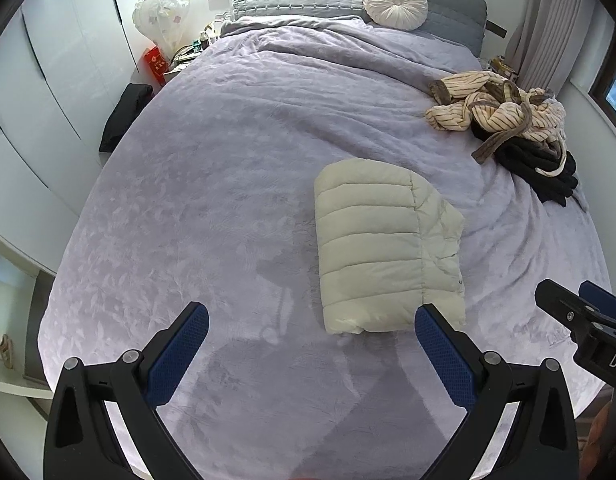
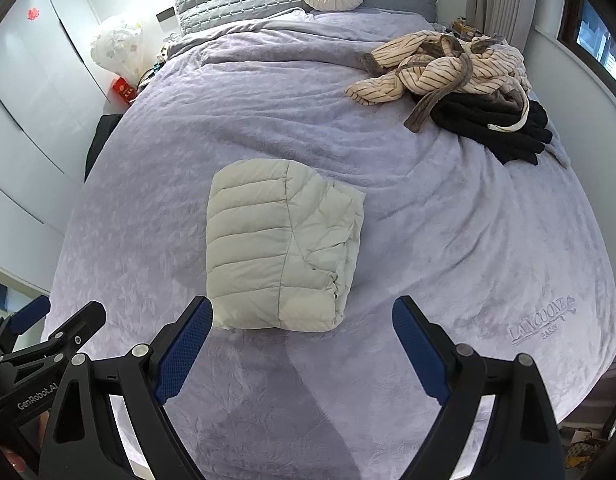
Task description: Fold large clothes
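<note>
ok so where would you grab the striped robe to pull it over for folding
Probably by the striped sleeve that trails off the robe toward the bed's middle. It lies flat on the blanket, clear of the black garment, so the open right tongs could come from the near side without snagging the tangled belt.

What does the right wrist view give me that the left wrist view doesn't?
Only the right wrist view shows the embroidered logo clearly on the bedspread, plus the left gripper at its left edge. Only the left wrist view shows shoes on the floor and the right gripper at its right edge. Both show the folded cream puffer jacket, the heap of striped and black clothes, the round cushion, and each camera's own gripper open and empty.
</note>
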